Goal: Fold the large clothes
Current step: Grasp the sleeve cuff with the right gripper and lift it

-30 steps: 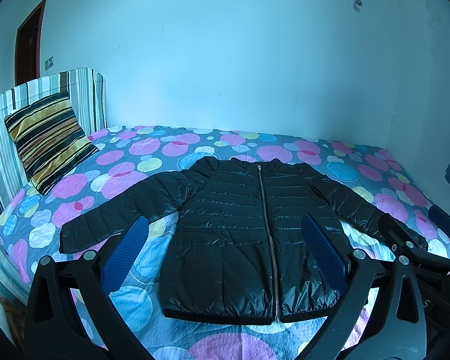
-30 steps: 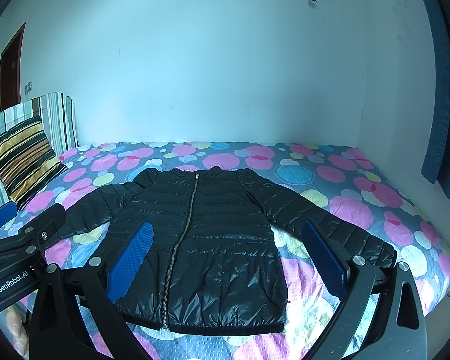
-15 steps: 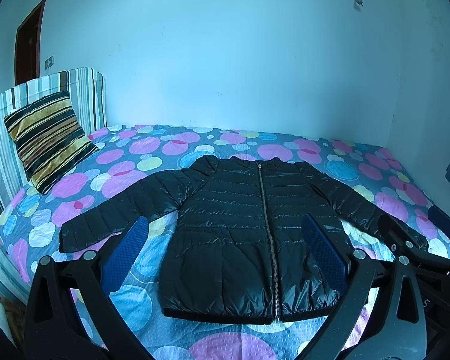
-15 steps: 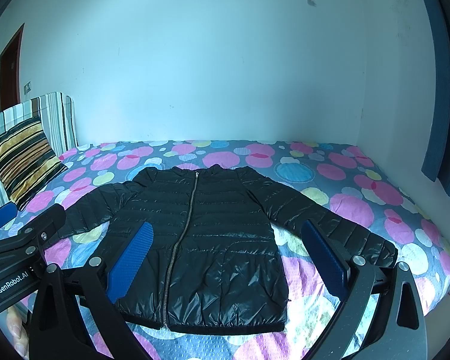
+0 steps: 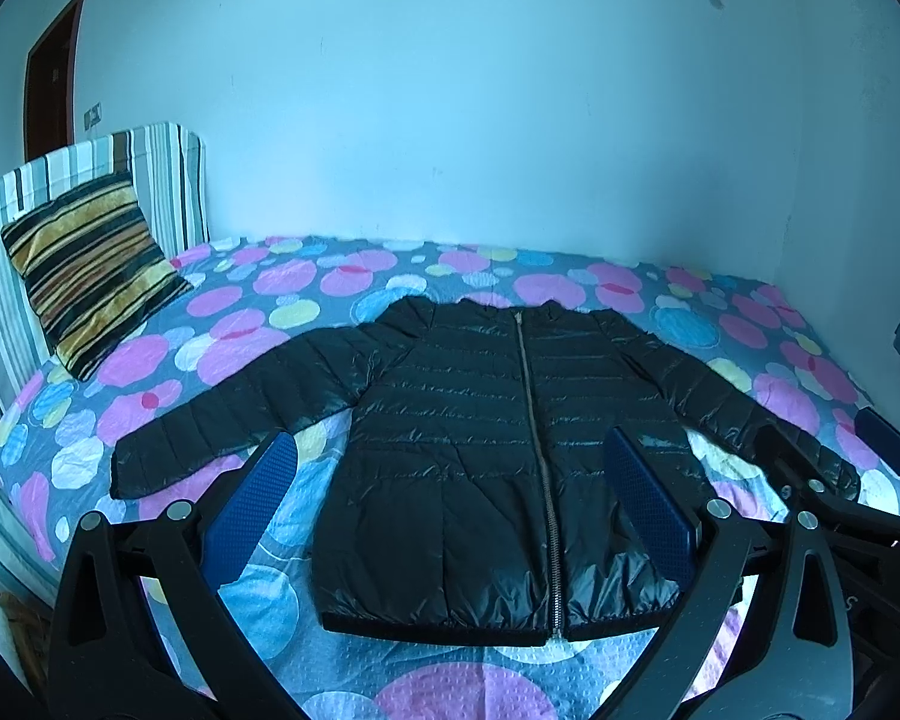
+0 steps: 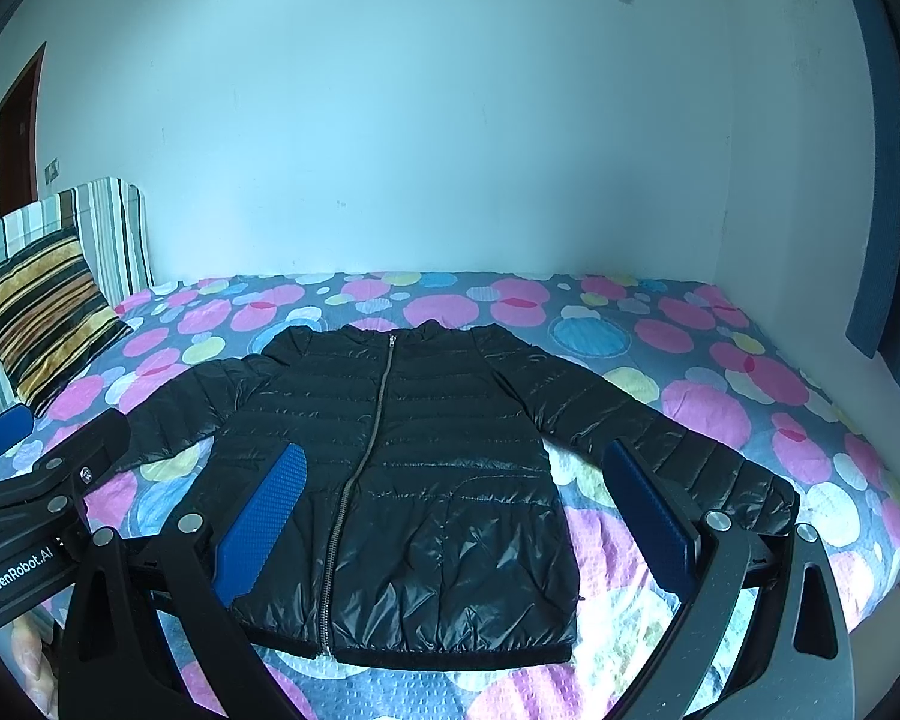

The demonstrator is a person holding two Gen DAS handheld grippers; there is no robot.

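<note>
A black quilted puffer jacket [image 5: 498, 468] lies flat and zipped on the bed, front up, both sleeves spread out to the sides; it also shows in the right wrist view [image 6: 402, 480]. My left gripper [image 5: 450, 510] is open and empty, held above the jacket's hem. My right gripper [image 6: 459, 516] is open and empty, held above the jacket's right half. The right gripper's body shows at the right edge of the left wrist view [image 5: 834, 498]; the left gripper's body shows at the left edge of the right wrist view [image 6: 42, 510].
The bed [image 5: 570, 282] has a sheet with pink, blue and yellow circles. A striped pillow [image 5: 90, 264] leans on the striped headboard [image 5: 162, 180] at the left. A bare wall runs behind; a door [image 5: 54, 72] is at far left, a blue curtain [image 6: 888, 240] at right.
</note>
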